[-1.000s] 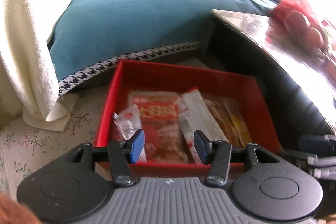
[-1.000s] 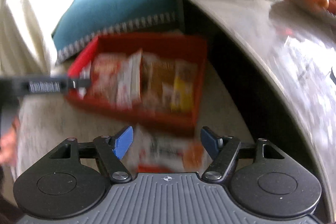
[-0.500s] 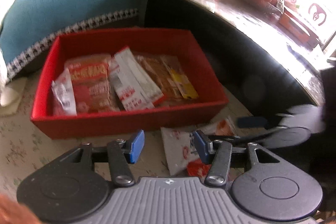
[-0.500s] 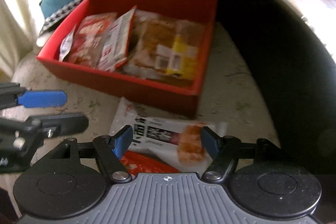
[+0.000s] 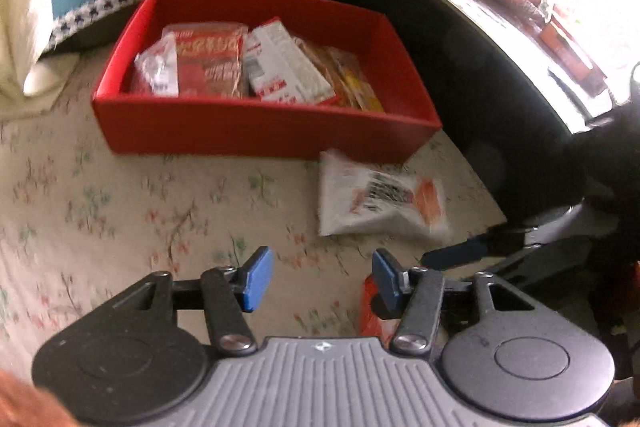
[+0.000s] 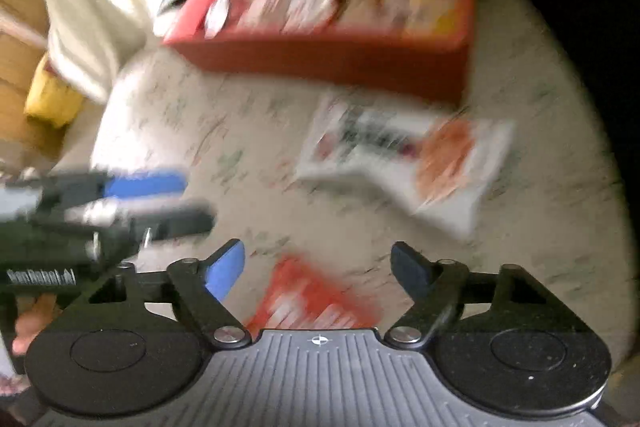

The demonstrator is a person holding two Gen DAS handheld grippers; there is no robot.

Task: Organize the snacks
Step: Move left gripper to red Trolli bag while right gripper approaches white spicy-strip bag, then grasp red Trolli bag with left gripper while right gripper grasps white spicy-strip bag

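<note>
with our right gripper (image 6: 318, 263) just spread wide and empty over the red packet (image 6: 316, 301) near the box (image 5: 256, 131), and our left gripper (image 5: 320, 279) narrower and empty, we risk them colliding.

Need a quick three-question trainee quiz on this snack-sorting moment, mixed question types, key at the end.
1. True or false: the white snack packet lies inside the red box.
2. How many snack packets lie loose on the floral cloth, outside the box?
A. none B. two C. five
3. Fill in: neither the left gripper nor the right gripper holds anything; both sets of jaws are ____.

Key: 1 false, it lies on the cloth in front of the box. 2 B, the white packet and a red packet near the grippers. 3 open.
</note>
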